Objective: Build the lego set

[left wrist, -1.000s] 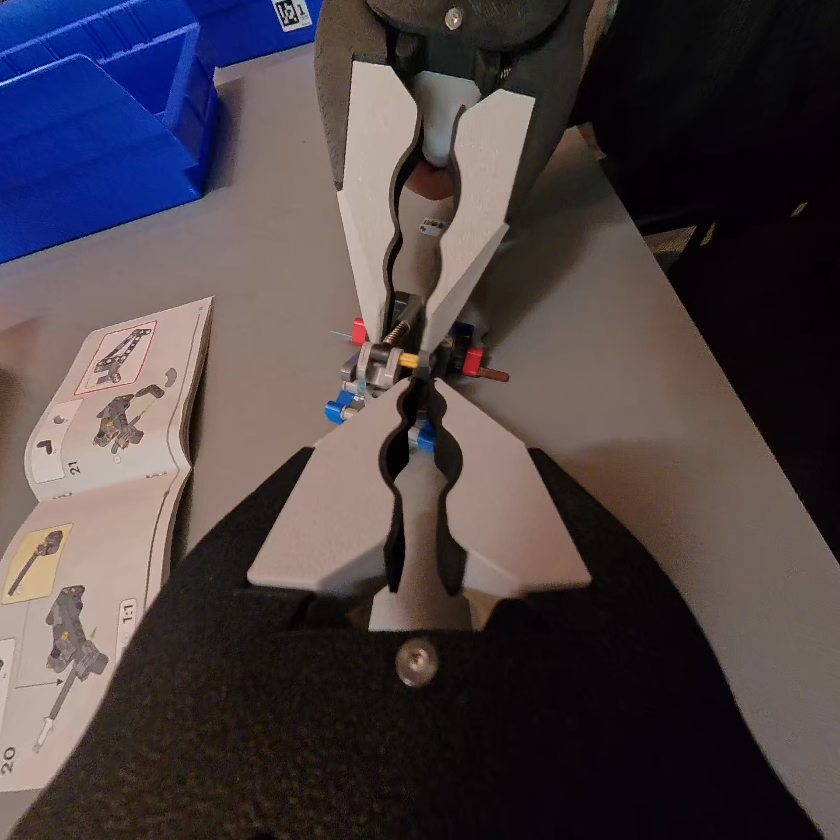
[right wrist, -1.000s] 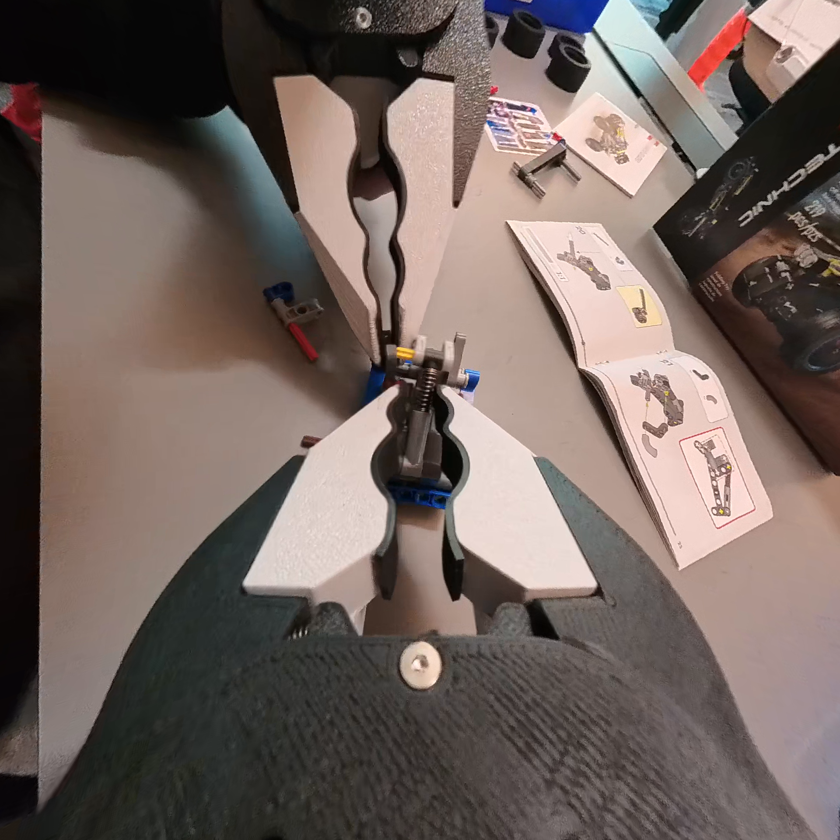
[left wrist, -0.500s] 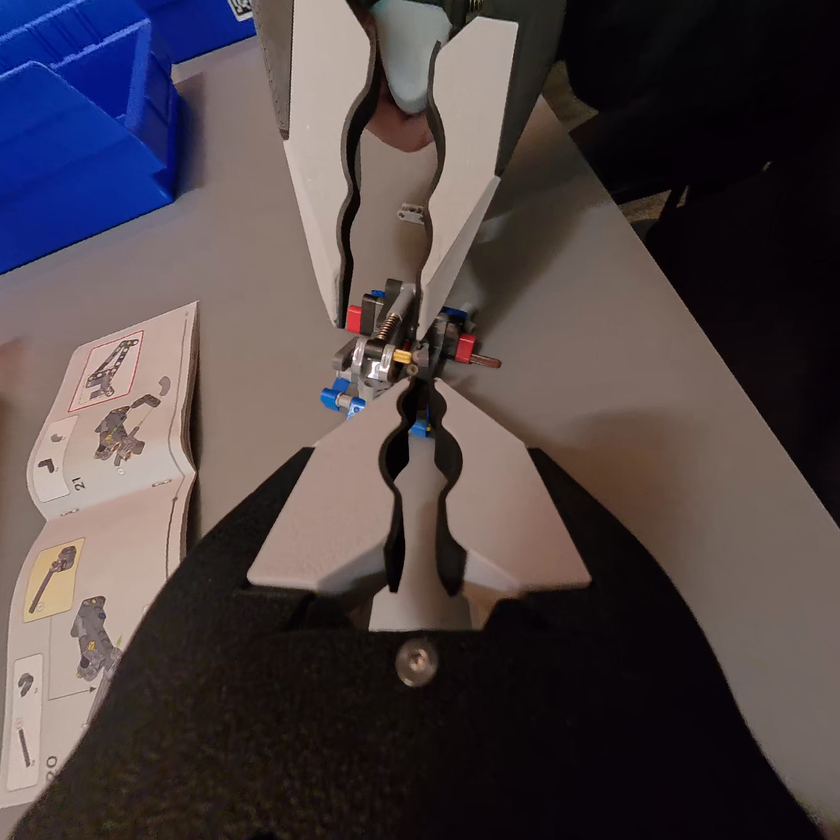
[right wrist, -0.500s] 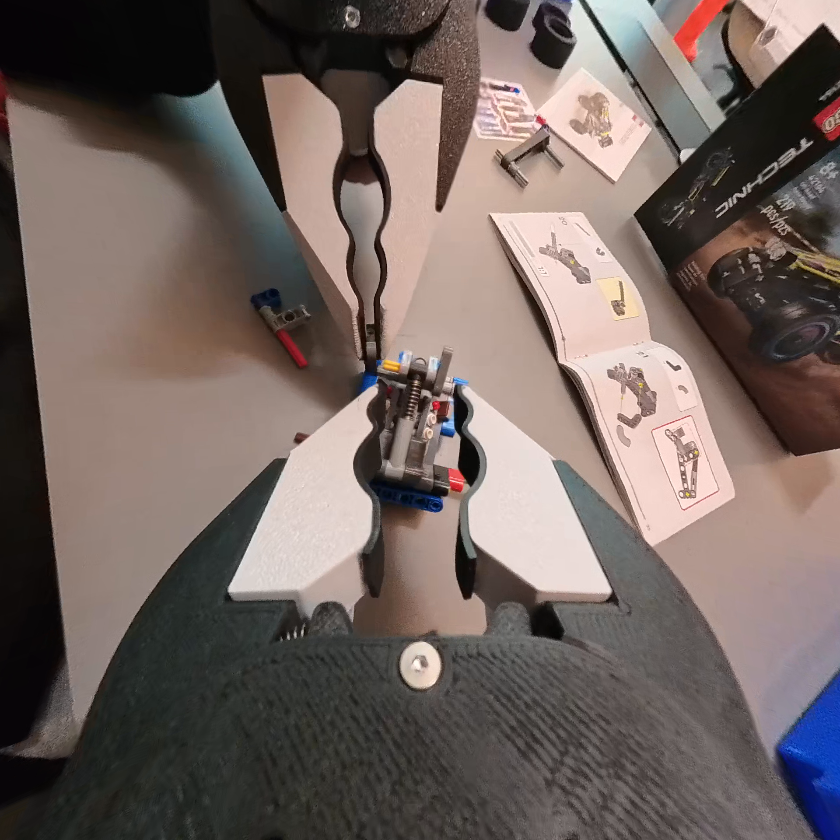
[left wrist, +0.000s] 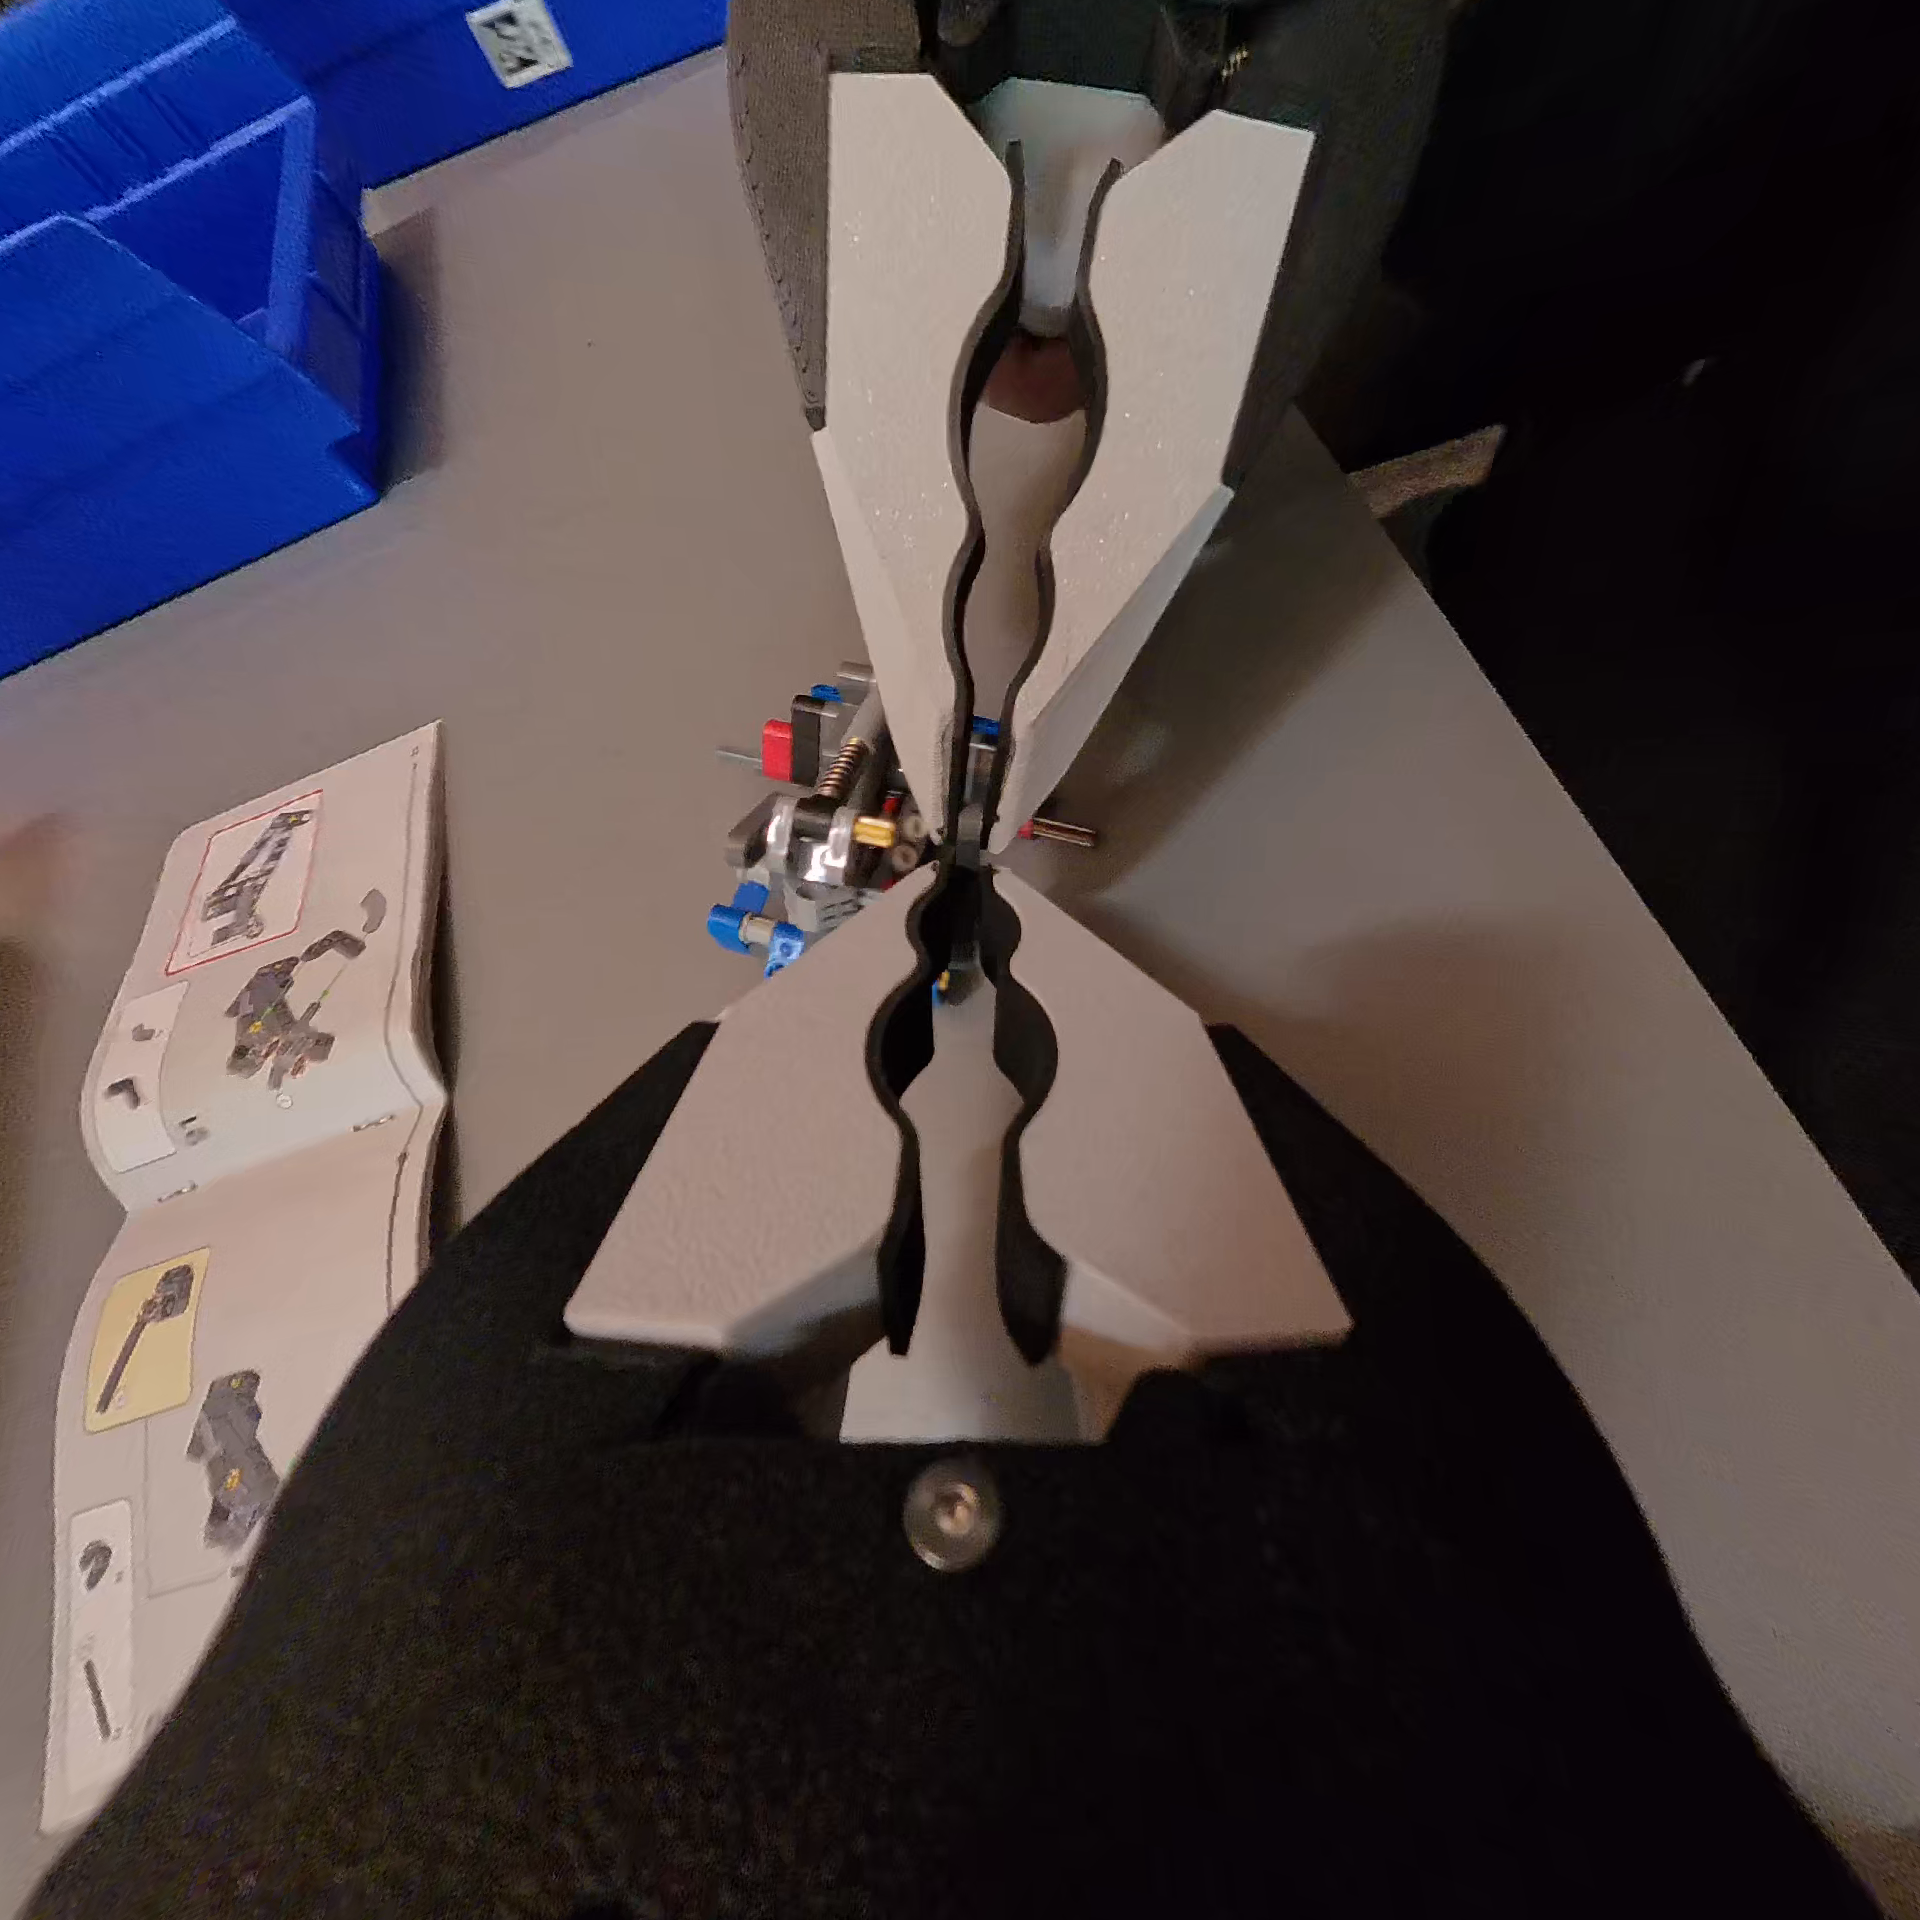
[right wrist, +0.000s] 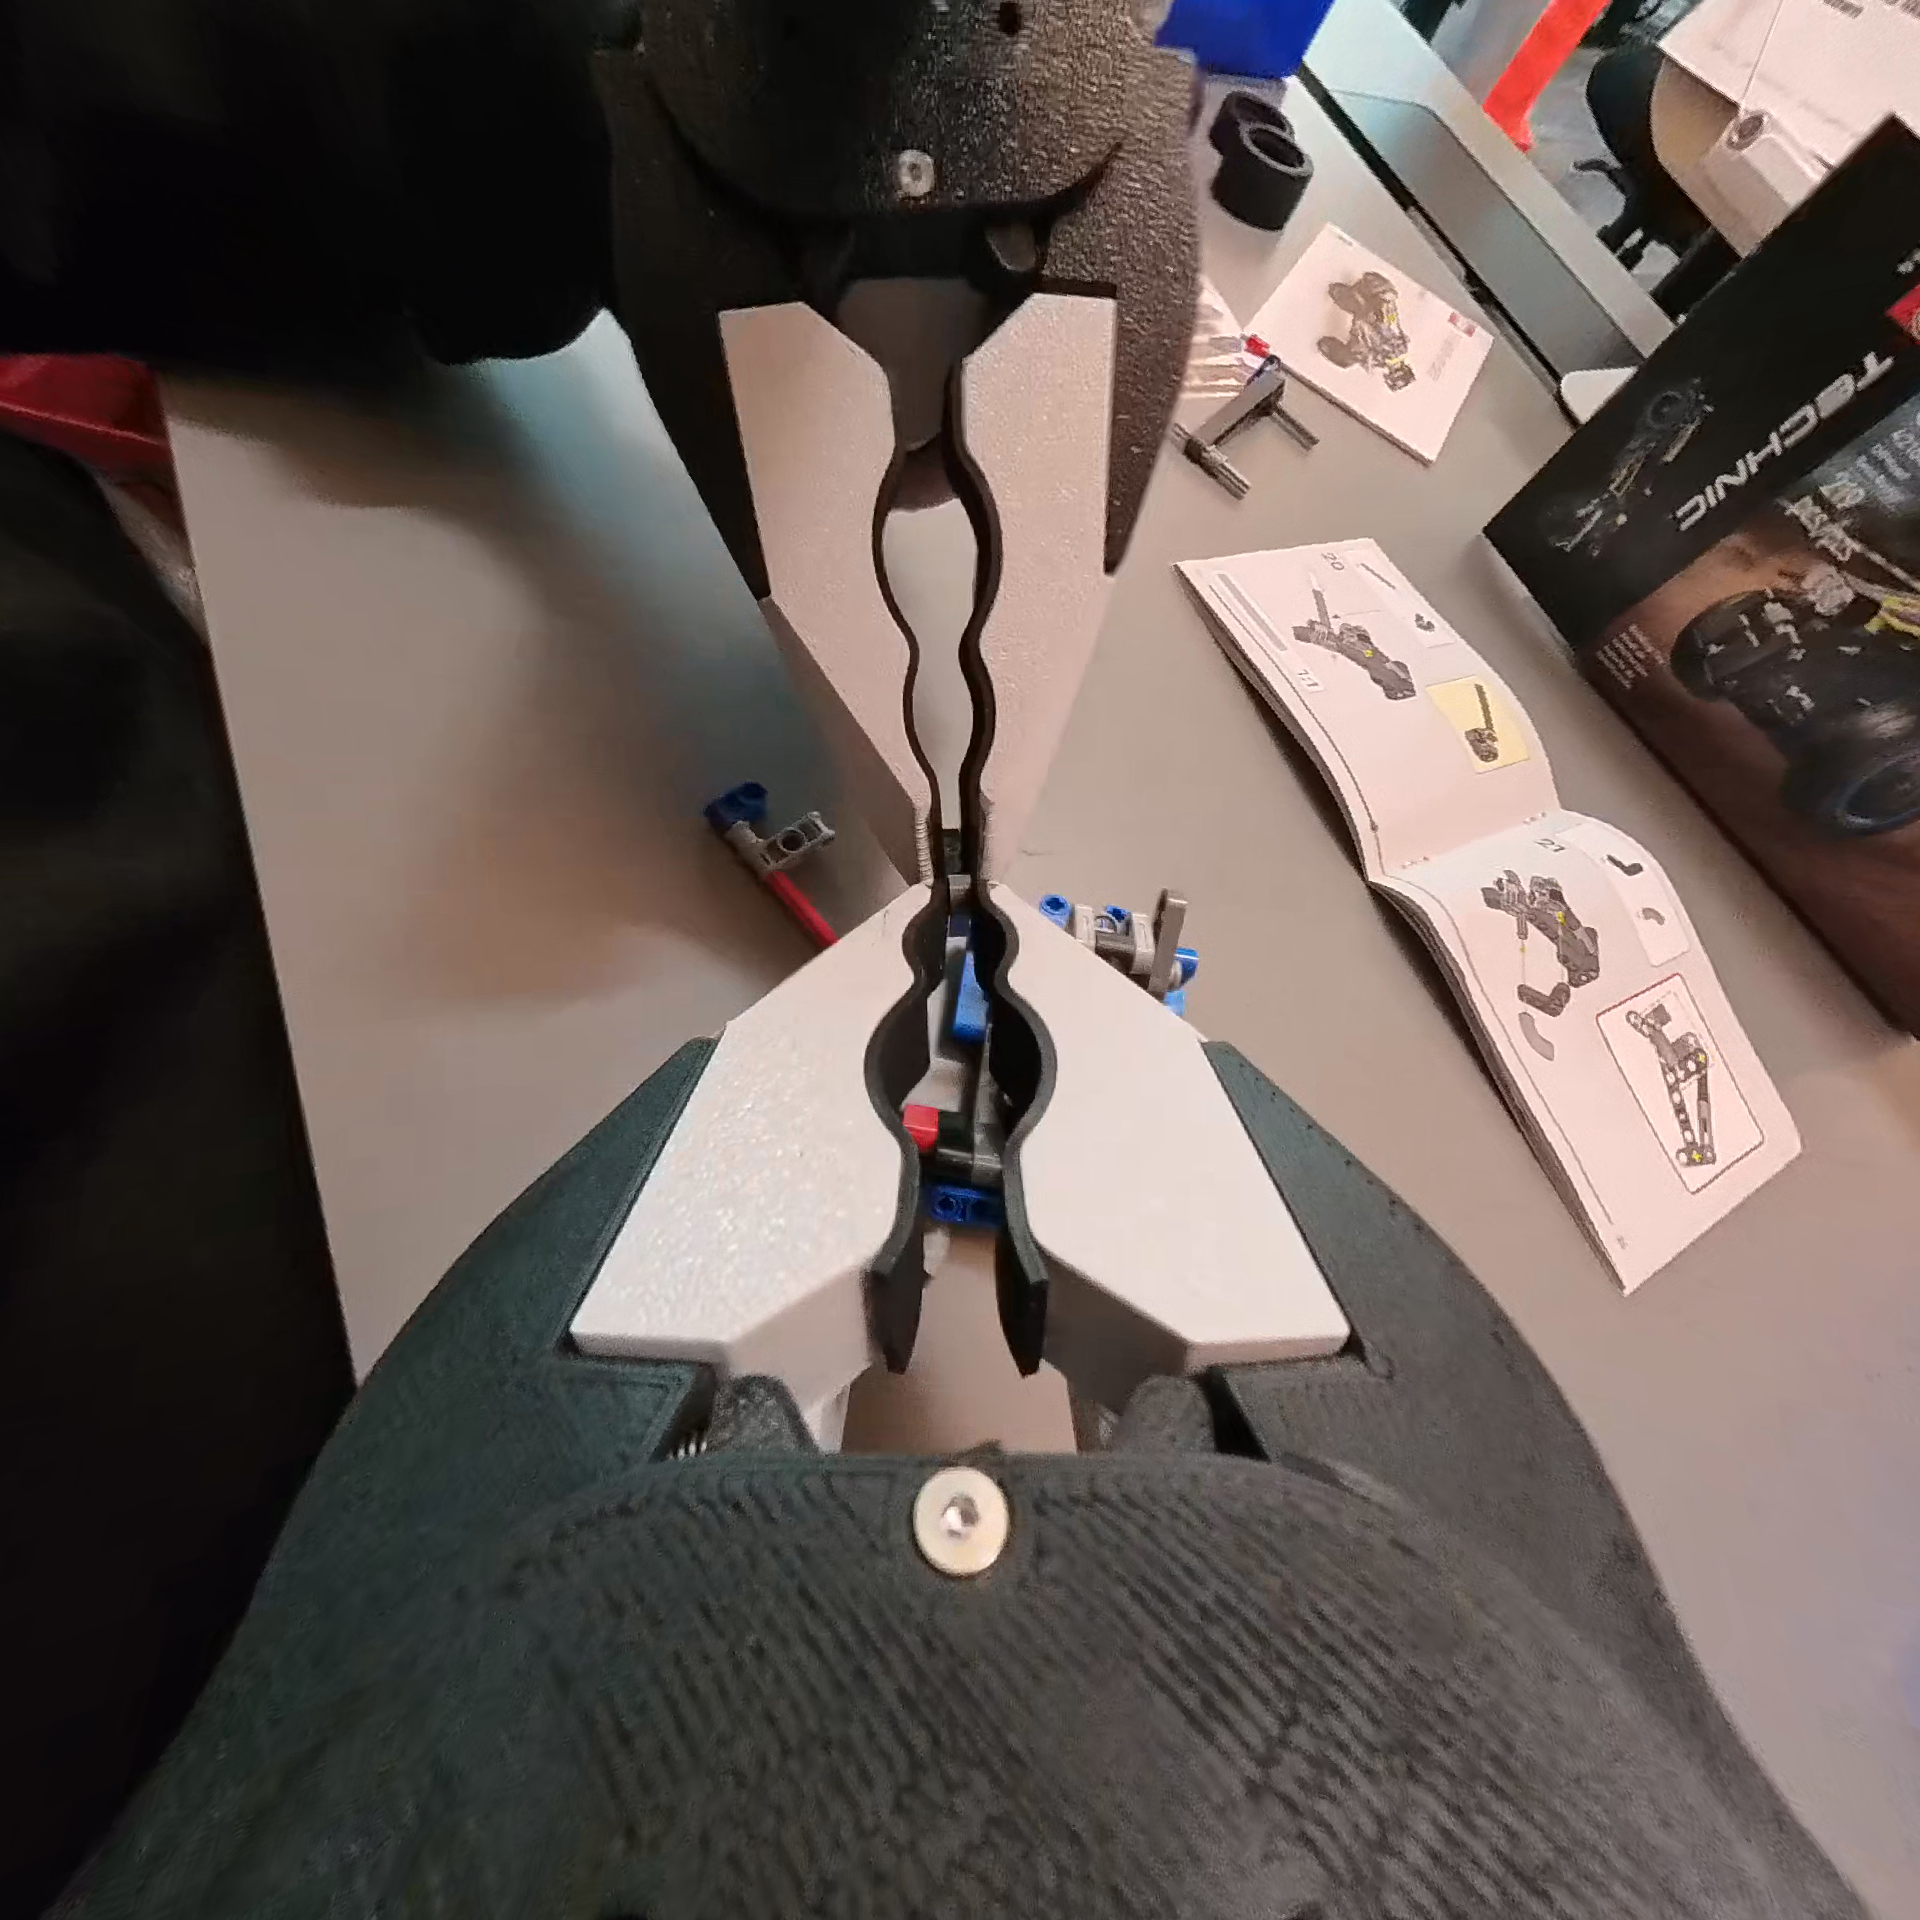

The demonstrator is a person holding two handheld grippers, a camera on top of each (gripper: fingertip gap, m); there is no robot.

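Brick assembly (left wrist: 831, 852), a small grey build with blue, red and yellow pieces, sat on the grey tabletop (left wrist: 623, 520) between the two grippers, which met nose to nose over it. The tabletop's edge (left wrist: 1558, 779) ran close on one side of the build, with darkness beyond it. On the other side lay an open instruction booklet (left wrist: 260, 1039), and past that blue bins (left wrist: 156, 364), leaving a bare strip of tabletop between booklet and build. In the right wrist view a printed box (right wrist: 1766, 623) stood beyond the booklet, and a loose red axle with a blue and grey connector (right wrist: 769, 842) lay on clear tabletop on the opposite side. The left gripper (left wrist: 961, 883) had its fingers clenched on a thin dark part at the build's end. The right gripper (right wrist: 961, 904) had its fingers closed tight on a grey piece of the same build, most of which lay between and under them.
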